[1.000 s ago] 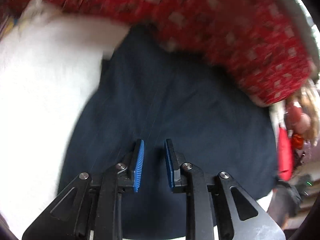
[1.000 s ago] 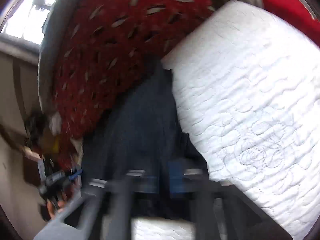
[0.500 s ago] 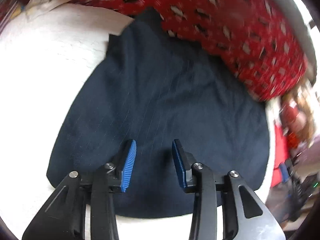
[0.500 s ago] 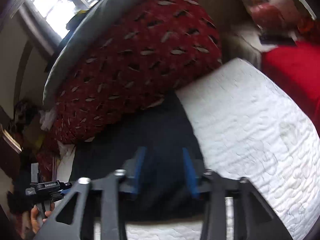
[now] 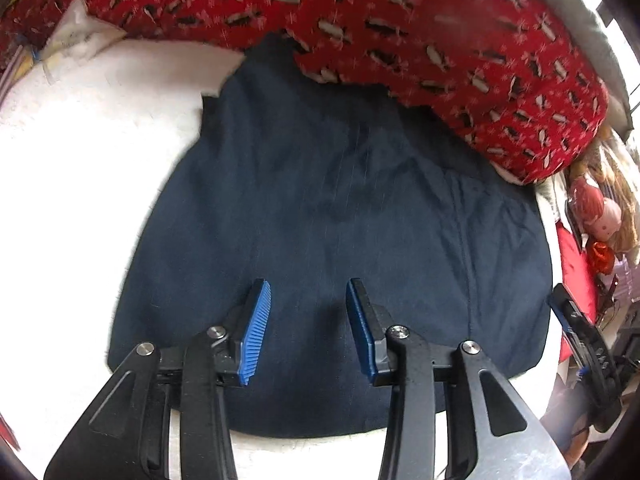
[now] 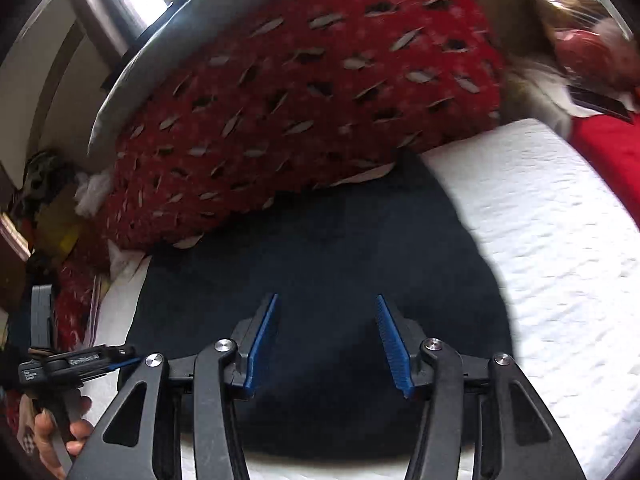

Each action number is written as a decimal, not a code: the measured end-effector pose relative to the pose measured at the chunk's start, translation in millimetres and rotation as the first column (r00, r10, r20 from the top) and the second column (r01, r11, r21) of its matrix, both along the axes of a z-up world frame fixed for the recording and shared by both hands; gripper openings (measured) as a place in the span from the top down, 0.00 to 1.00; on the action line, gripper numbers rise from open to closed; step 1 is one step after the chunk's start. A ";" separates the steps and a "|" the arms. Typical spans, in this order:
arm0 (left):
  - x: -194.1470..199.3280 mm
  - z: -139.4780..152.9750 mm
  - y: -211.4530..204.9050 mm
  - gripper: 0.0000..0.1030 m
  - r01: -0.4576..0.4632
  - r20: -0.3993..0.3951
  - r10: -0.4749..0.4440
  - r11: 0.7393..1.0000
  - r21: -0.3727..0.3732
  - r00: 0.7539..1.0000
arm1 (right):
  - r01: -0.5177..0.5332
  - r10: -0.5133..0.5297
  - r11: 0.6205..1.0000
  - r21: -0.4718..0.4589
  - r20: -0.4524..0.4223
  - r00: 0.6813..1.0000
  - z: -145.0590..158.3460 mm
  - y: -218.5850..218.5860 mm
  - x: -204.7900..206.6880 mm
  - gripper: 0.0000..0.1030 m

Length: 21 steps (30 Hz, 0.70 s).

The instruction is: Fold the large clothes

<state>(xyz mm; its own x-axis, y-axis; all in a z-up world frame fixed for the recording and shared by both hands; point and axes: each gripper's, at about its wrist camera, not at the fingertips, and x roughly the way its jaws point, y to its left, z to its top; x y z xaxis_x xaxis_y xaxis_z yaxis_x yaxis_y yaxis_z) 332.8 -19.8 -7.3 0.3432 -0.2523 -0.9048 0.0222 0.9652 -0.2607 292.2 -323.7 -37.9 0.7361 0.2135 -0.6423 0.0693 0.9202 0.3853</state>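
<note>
A dark navy garment (image 5: 328, 208) lies folded flat on a white quilted mattress (image 5: 80, 184). Its far edge runs under a red patterned blanket (image 5: 400, 20). My left gripper (image 5: 308, 308) is open and empty above the garment's near part. In the right wrist view the same garment (image 6: 320, 264) lies below my right gripper (image 6: 326, 324), which is open and empty too. The other gripper shows at the right edge of the left wrist view (image 5: 580, 344) and at the lower left of the right wrist view (image 6: 76, 364), held by a hand.
The red blanket (image 6: 304, 92) is piled along the far side of the mattress (image 6: 560, 248). A doll (image 5: 600, 212) and red items sit off the mattress's right side. A red cloth (image 6: 612, 152) lies beyond the mattress corner.
Both grippers have pulled back and up from the garment and opened wider. The views have steadied, and more of the folded garment shows.
</note>
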 end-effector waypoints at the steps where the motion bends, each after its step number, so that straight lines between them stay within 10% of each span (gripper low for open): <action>1: 0.5 -4.6 0.0 0.64 -0.004 -0.007 0.004 1.000 0.005 1.000 | -0.010 0.010 1.000 -0.009 -0.014 1.000 -5.7 3.8 2.9 0.50; 6: 1.0 -7.4 -7.7 0.55 0.017 0.012 -0.017 1.000 0.022 1.000 | -0.089 0.074 0.991 -0.102 -0.146 0.987 -55.2 22.5 15.0 0.52; 14: -0.9 -11.0 -14.8 0.41 0.023 0.033 -0.024 0.999 0.032 0.999 | -0.088 0.086 0.995 -0.052 -0.026 0.996 -18.5 43.1 3.6 0.50; 21: 0.6 -7.6 -13.9 0.32 0.016 0.023 -0.016 1.000 0.001 1.000 | -0.175 0.159 0.977 -0.126 -0.132 0.979 -38.7 46.1 4.8 0.45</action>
<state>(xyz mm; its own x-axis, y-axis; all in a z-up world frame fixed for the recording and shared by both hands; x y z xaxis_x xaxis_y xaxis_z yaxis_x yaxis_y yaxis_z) 333.3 -33.7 -14.9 0.3597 -0.2570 -0.8970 0.0435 0.9649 -0.2590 297.0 -277.6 -76.6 0.6132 0.2316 -0.7552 -0.0516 0.9657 0.2543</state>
